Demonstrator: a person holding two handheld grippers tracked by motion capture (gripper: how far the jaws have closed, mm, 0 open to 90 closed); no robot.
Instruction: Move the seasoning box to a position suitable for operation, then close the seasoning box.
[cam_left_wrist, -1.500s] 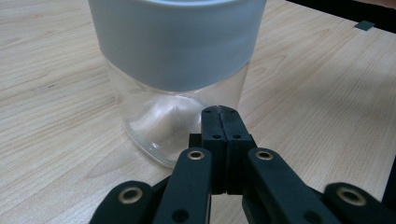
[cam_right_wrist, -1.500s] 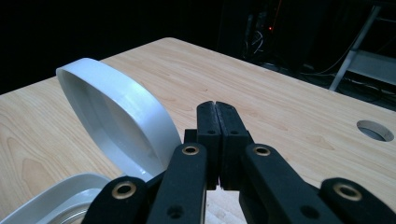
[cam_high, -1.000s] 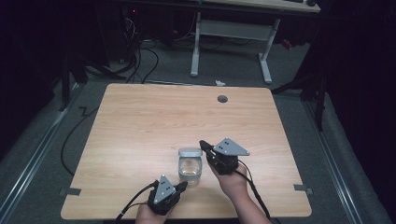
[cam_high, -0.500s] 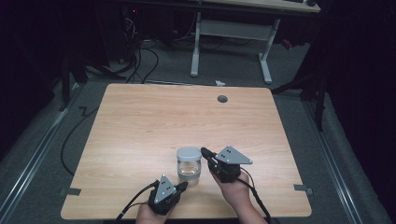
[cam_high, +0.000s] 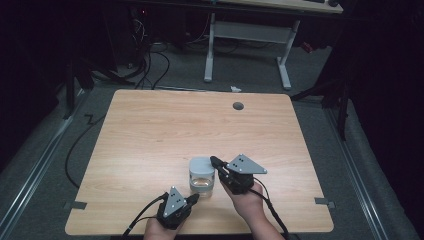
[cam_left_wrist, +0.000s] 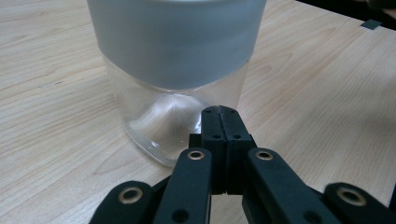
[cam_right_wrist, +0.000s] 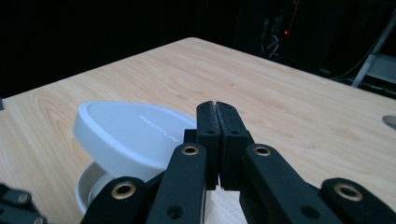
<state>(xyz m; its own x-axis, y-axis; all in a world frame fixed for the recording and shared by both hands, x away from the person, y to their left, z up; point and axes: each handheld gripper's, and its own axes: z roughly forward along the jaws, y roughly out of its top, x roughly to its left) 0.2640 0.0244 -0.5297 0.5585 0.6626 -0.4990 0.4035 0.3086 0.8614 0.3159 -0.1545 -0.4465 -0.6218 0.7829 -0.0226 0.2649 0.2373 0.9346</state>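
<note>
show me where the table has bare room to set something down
The whole far half of the table is bare, from the jar out to the round hole. The left and right sides are open too. It is crowded only at the near edge, where the left gripper and right gripper flank the jar.

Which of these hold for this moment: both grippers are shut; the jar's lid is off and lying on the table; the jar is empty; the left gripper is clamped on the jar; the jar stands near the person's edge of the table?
1. Both grippers are shut. True: the left gripper and the right gripper each show their jaws pressed together.
2. The lid is off and lying on the table. False: the grey lid sits on top of the glass jar.
3. The jar is empty. True: the clear glass shows nothing inside.
4. The left gripper is clamped on the jar. False: its shut jaws hold nothing and point at the jar's lower wall.
5. The jar stands near the person's edge of the table. True.
</note>
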